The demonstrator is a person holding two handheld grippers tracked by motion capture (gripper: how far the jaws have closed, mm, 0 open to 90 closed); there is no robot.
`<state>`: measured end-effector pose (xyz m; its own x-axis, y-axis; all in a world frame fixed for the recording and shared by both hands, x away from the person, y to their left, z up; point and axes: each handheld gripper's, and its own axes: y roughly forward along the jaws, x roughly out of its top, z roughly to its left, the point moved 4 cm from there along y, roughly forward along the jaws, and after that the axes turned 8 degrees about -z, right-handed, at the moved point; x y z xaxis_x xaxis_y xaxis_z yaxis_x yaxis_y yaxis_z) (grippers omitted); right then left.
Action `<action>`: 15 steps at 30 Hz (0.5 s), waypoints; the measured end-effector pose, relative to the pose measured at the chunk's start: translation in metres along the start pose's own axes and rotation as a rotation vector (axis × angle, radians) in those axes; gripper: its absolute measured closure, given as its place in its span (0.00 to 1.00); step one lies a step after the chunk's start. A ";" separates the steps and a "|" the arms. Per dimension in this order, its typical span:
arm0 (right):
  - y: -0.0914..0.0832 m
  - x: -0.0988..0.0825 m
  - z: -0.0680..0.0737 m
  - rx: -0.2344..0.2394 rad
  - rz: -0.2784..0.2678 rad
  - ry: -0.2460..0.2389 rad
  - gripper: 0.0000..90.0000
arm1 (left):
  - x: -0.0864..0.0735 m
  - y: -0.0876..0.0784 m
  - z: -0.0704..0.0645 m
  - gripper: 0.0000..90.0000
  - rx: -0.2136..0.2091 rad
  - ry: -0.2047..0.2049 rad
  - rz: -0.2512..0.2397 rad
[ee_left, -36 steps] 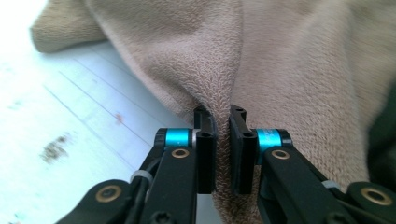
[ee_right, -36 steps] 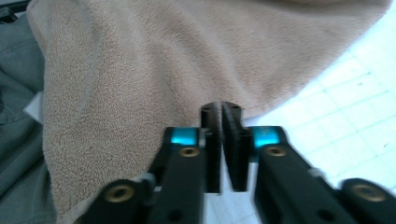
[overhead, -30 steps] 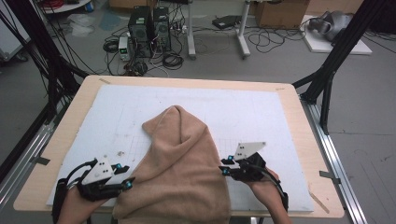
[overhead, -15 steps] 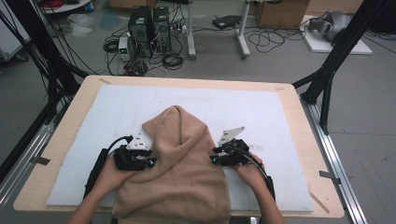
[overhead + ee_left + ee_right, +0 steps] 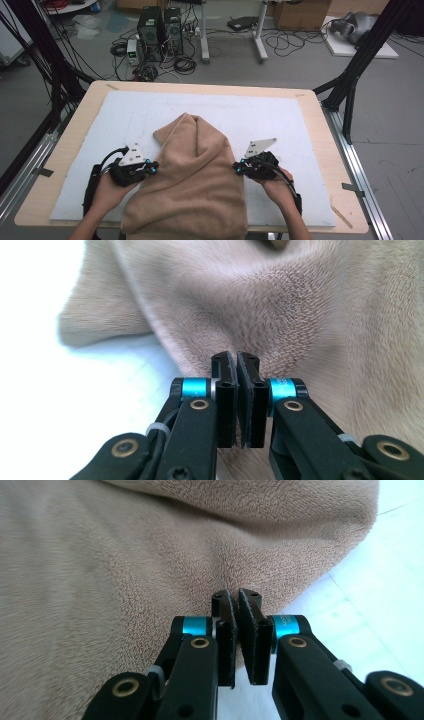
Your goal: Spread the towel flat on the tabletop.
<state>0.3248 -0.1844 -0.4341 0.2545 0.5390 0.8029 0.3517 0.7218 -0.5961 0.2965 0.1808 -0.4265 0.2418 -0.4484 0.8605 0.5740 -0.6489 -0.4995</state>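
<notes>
A tan fleecy towel lies bunched on the white mat, narrow at the far end and wide toward the near table edge. My left gripper is at the towel's left edge and my right gripper at its right edge, about halfway along. In the left gripper view the gripper has its jaws pressed together, and the towel puckers toward their tips. In the right gripper view the gripper is likewise shut, its tips in a dimple of the towel.
The mat covers a wooden table with metal rails along both sides. Bare mat lies left, right and beyond the towel. Computers and cables sit on the floor behind the table, and black frame legs stand at its far corners.
Both grippers came forward and inward from near the front edge to the towel's sides, then eased slightly outward. The towel's middle is now pinched at both edges.
</notes>
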 end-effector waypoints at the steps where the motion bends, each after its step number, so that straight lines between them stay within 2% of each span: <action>1: -0.006 0.000 0.002 -0.002 -0.007 -0.004 0.95 | 0.001 -0.008 -0.002 0.96 0.005 0.001 -0.014; 4: -0.026 0.001 0.015 -0.002 -0.027 -0.019 0.95 | -0.001 -0.029 -0.010 0.96 0.021 -0.004 -0.048; 7: -0.038 0.000 0.034 0.003 -0.024 -0.048 0.95 | -0.006 -0.043 -0.022 0.96 0.022 0.004 -0.058; 9: -0.044 -0.002 0.047 0.014 -0.025 -0.062 0.95 | -0.013 -0.054 -0.032 0.96 0.021 0.013 -0.048; 11: -0.048 -0.004 0.060 0.039 -0.019 -0.068 0.95 | -0.022 -0.067 -0.043 0.96 0.011 0.009 -0.047; 15: -0.046 -0.009 0.084 0.108 0.019 -0.094 0.94 | -0.040 -0.087 -0.064 0.96 -0.015 0.008 -0.008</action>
<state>0.2303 -0.1859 -0.4145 0.1731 0.5874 0.7906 0.2478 0.7509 -0.6122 0.1865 0.2158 -0.4243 0.2307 -0.4482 0.8637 0.5640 -0.6617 -0.4940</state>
